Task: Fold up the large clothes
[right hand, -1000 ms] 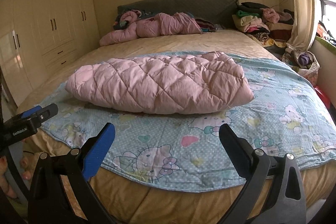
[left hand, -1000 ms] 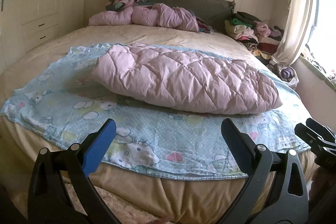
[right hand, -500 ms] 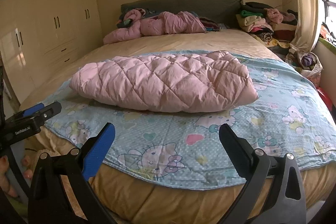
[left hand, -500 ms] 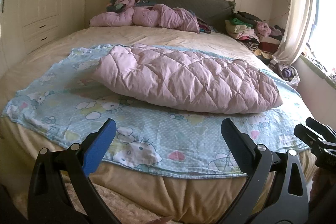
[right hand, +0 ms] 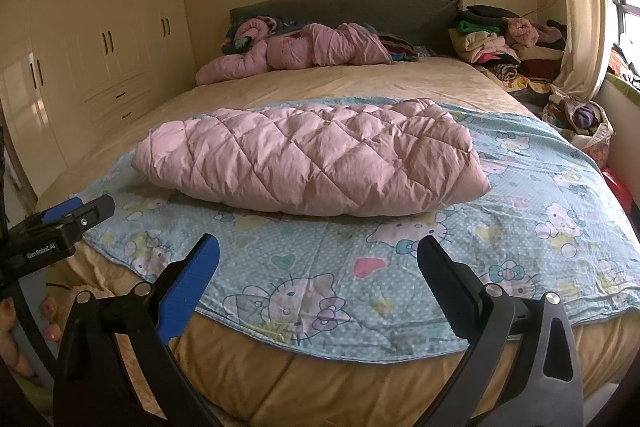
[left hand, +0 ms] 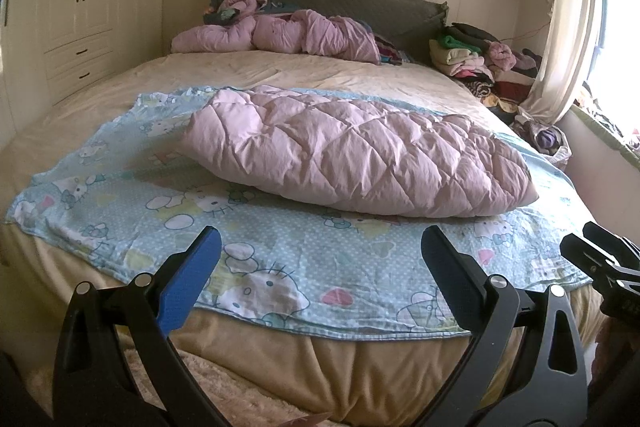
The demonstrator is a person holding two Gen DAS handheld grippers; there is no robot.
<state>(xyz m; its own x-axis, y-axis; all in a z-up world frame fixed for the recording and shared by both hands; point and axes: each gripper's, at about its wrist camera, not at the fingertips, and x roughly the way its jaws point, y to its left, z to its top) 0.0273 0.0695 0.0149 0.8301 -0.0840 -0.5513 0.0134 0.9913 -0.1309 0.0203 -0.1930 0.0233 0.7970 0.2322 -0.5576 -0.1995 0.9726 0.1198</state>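
Both the left gripper (left hand: 320, 259) and right gripper (right hand: 318, 257) hang spread and empty off the near bed (left hand: 280, 355) edge. The folded pink quilted coat (left hand: 360, 155) rests mid-blanket (left hand: 280, 259); its puffy filling could spring the fold open.

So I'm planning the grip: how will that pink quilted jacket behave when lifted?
The pink quilted jacket looks puffy and thick, so probably light for its bulk. It will likely sag and unfold if lifted from one edge. Its smooth shell may slip from a shallow pinch.
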